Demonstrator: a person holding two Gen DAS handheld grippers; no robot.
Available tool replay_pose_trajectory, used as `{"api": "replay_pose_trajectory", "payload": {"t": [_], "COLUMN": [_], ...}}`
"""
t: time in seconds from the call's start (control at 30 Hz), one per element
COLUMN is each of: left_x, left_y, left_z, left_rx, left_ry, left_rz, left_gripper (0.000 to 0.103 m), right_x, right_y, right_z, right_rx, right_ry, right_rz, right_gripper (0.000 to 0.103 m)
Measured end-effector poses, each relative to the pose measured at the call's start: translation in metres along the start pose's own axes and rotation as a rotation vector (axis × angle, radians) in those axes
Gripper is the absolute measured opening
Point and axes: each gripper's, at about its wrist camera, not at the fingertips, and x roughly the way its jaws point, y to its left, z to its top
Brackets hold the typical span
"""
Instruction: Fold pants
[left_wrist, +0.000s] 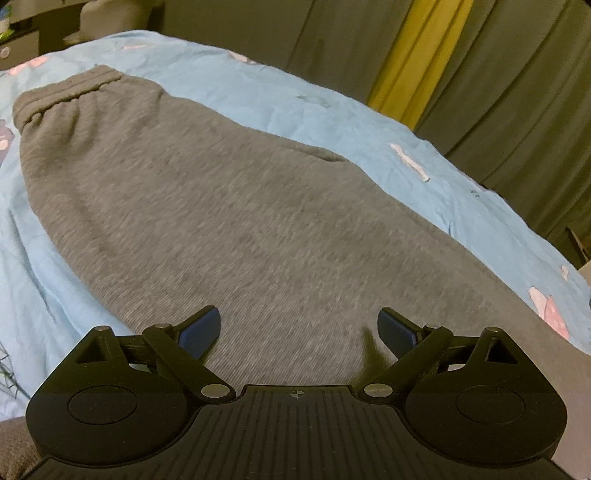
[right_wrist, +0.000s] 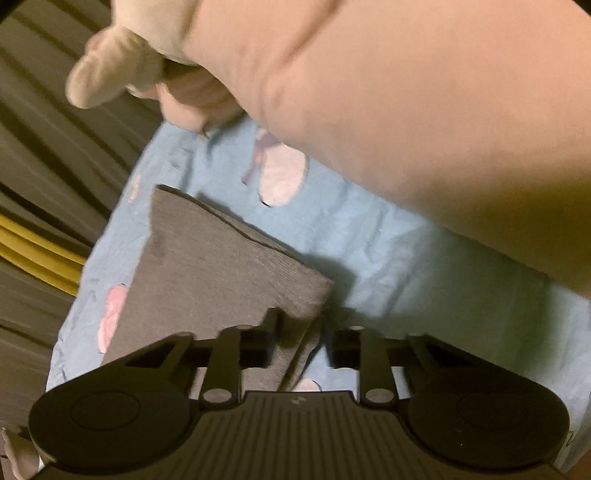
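**Grey pants flat on the blue sheet, right tongs pinching the leg end**

From my left camera I see the grey pants (left_wrist: 207, 206) spread across most of the frame, waistband toward the upper left, lying on a light blue bed sheet (left_wrist: 332, 110) with pink print. The left tongs (left_wrist: 297, 332) sit at the bottom centre, jaws spread wide with nothing between them, hanging just over the grey fabric; the blue fingertips (left_wrist: 201, 328) show clear of each other. Grey curtains (left_wrist: 517, 92) with a yellow strip fill the upper right.

My right camera looks at the leg end of the pants (right_wrist: 221, 266), lower centre-left of the frame, its hem edge running toward the upper left on the same sheet (right_wrist: 388, 258). The right tongs (right_wrist: 301, 332) stand narrow at the bottom centre, and a fold of grey fabric runs down between the jaws; the frame is blurred, so I think they are pinching it rather than merely straddling it. A bare forearm (right_wrist: 406, 110) crosses the upper right, ending in a gloved hand (right_wrist: 122, 62) at the upper left.
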Motion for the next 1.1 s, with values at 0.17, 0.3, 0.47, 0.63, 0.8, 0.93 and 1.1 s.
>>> {"api": "replay_pose_trajectory", "payload": {"t": [0.17,0.3,0.47,0.63,0.8,0.93,1.1], "left_x": [0.000,0.001,0.002,0.002,0.004,0.006,0.007], "left_y": [0.000,0.000,-0.001,-0.002,-0.004,-0.007,-0.009], "left_z": [0.000,0.000,-0.001,-0.001,-0.002,-0.002,-0.003], "left_rx": [0.002,0.004,0.013,0.018,0.036,0.057,0.081], "left_ry": [0.002,0.005,0.010,0.013,0.021,0.027,0.032], "left_rz": [0.002,0.002,0.002,0.007,0.020,0.035,0.053], "left_gripper": [0.097,0.098,0.100,0.100,0.100,0.100,0.100], "right_x": [-0.007,0.010,0.028,0.027,0.038,0.036,0.030], "right_y": [0.001,-0.006,-0.017,-0.016,-0.016,-0.015,-0.004], "right_z": [0.000,0.002,0.004,0.004,0.008,0.007,0.007], "right_rx": [0.009,0.043,0.109,0.087,0.112,0.100,0.043], "right_ry": [-0.047,0.017,0.071,0.059,0.096,0.094,0.063], "right_rz": [0.130,0.115,0.138,0.136,0.117,0.112,0.096], "right_gripper": [0.020,0.043,0.030,0.016,0.022,0.020,0.013]}}
